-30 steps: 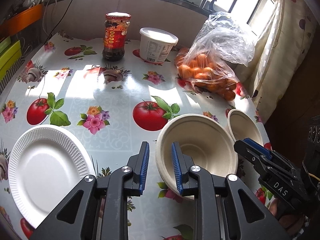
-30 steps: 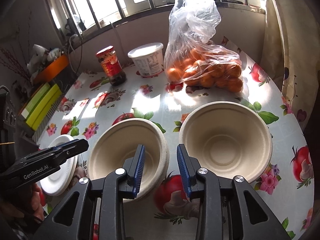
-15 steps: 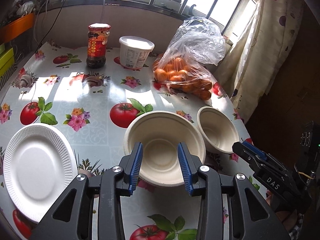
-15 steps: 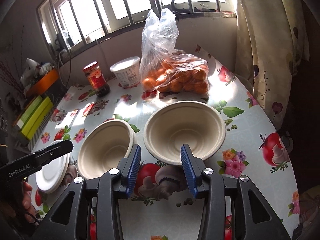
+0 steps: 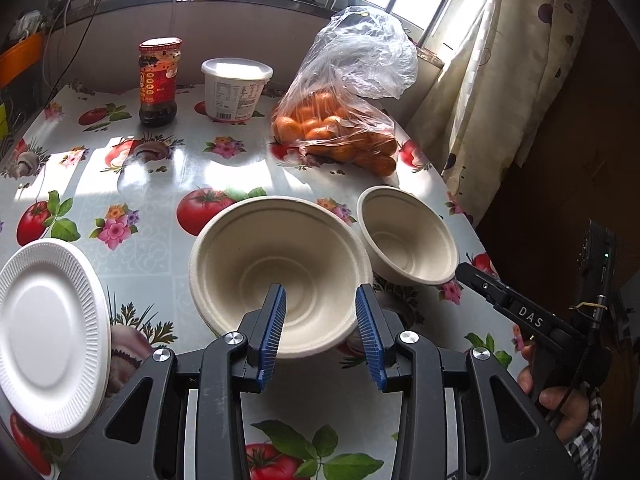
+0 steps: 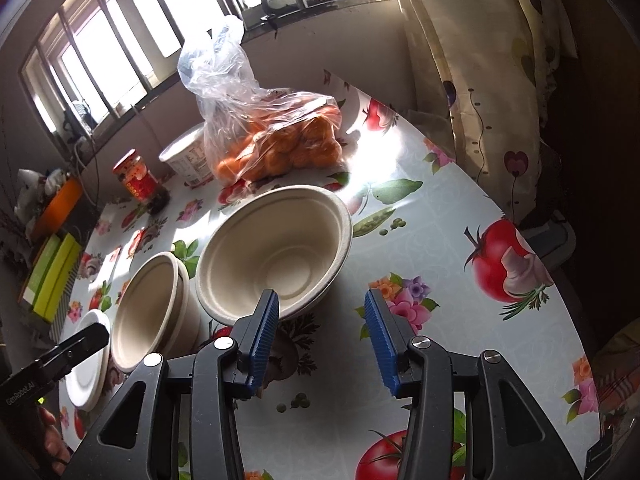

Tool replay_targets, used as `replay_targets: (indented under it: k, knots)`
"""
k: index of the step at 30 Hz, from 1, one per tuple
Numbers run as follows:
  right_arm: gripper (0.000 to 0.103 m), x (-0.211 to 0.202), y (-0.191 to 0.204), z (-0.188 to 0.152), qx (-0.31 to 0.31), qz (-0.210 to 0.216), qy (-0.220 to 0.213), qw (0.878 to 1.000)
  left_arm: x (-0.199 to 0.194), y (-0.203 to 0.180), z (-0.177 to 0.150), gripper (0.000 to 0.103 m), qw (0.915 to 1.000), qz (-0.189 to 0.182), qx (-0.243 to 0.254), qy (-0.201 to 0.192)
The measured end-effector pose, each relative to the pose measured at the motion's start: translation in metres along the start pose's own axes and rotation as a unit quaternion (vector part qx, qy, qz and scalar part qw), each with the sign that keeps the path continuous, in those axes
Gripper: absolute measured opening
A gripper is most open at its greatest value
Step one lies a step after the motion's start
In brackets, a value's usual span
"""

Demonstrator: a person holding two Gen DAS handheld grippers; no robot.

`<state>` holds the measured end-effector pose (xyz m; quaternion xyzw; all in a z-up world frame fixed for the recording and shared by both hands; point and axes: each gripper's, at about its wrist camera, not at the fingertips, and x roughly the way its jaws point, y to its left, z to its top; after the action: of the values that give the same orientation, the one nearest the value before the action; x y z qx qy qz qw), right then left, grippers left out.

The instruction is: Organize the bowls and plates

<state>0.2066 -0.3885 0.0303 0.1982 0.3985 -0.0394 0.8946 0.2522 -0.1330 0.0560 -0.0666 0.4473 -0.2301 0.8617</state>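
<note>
**Two bowls side by side, both tongs empty above the table**

Left gripper (image 5: 320,332) hangs over the near rim of the left bowl (image 5: 280,276); its blue pads (image 5: 272,332) stand partly apart, nothing pinched between them, the rim passing below without contact that I can see. This bowl looks like a nested pair in the right wrist view: a doubled rim shows at its right side.

Right bowl (image 6: 276,248) sits just beside it, rims close or touching; cannot tell which. It appears tilted, far rim higher. Right gripper (image 6: 322,336) sits back from this bowl's near edge, jaws a moderate gap apart and empty, over bare tablecloth (image 6: 460,216).

White paper plate (image 5: 48,332) lies flat at the table's left edge, well apart from the bowls.

Behind: bag of oranges (image 5: 340,128), white tub (image 5: 236,88), red-labelled jar (image 5: 158,80) in a row near the window. A hand (image 5: 560,400) grips the right tool's handle.
</note>
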Motion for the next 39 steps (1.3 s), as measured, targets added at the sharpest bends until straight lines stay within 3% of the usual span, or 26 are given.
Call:
replay_targets:
  k: [21, 32, 39]
  knots:
    - [0.043, 0.036, -0.014, 0.022, 0.015, 0.022, 0.023, 0.999, 0.050, -0.036, 0.047, 0.038, 0.9993, 0.014, 0.029, 0.016]
    - [0.017, 0.043, -0.020, 0.022, 0.026, 0.030, 0.030, 0.999, 0.076, -0.041, 0.063, 0.038, 0.9990, 0.022, 0.027, 0.028]
    - [0.010, 0.040, -0.023, 0.023, 0.030, 0.038, 0.035, 0.998, 0.087, -0.045, 0.063, 0.038, 0.9984, 0.019, 0.030, 0.043]
